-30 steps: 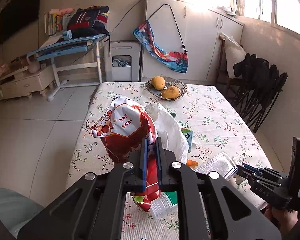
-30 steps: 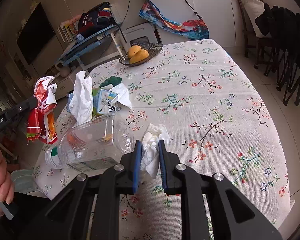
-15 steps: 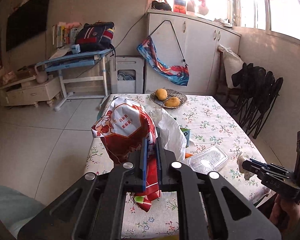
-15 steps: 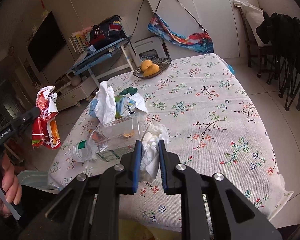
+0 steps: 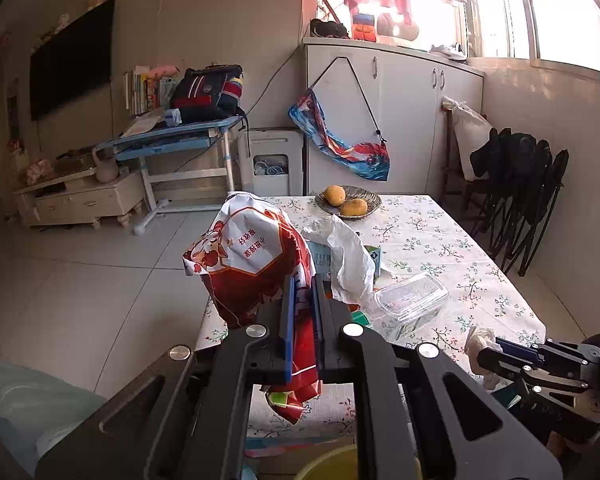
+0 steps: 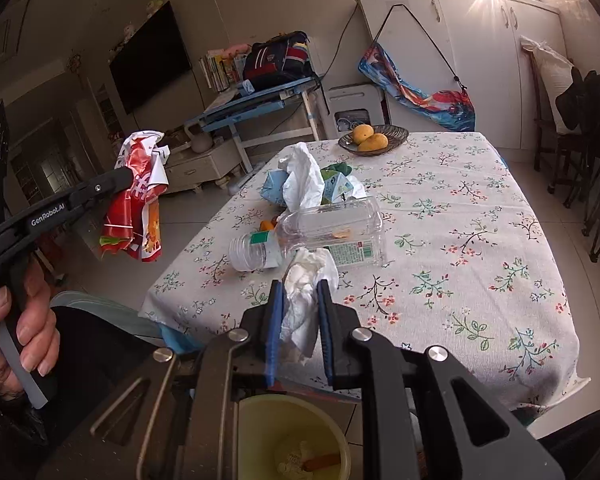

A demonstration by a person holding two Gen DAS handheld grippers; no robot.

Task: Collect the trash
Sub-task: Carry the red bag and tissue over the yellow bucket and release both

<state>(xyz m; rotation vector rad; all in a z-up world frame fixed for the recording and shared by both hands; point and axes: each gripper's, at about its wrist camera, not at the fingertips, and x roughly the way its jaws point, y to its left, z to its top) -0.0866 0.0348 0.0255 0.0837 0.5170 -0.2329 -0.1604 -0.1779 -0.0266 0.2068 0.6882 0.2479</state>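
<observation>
The left gripper point(image 5: 301, 300) is sitting in the lower centre of its own view with its jaws pressed nearly together on a red and white snack bag point(image 5: 252, 260), which is bulging up above the fingers and hanging down below them. From the right wrist view the same gripper point(image 6: 130, 178) is showing at the left edge, gripped by a hand point(image 6: 20, 320), with the bag point(image 6: 138, 200) dangling in the air off the left side of the table point(image 6: 480, 240).

The right gripper point(image 6: 298, 312) is clamping a crumpled white tissue point(image 6: 304, 292) between its blue pads, the jaws staying a little apart around the wad. The tissue is poking out above the fingertips, in front of the near table edge. Directly beneath, at the bottom centre of the frame, a yellow bin point(image 6: 256, 416) is standing open with scraps inside.

Lying on the flowered cloth are a clear plastic bottle point(image 6: 320, 232) on its side and, behind it, a pile of white wrappers and a small carton point(image 6: 312, 184). A bowl with two mangoes point(image 6: 370, 140) is resting at the far end
</observation>
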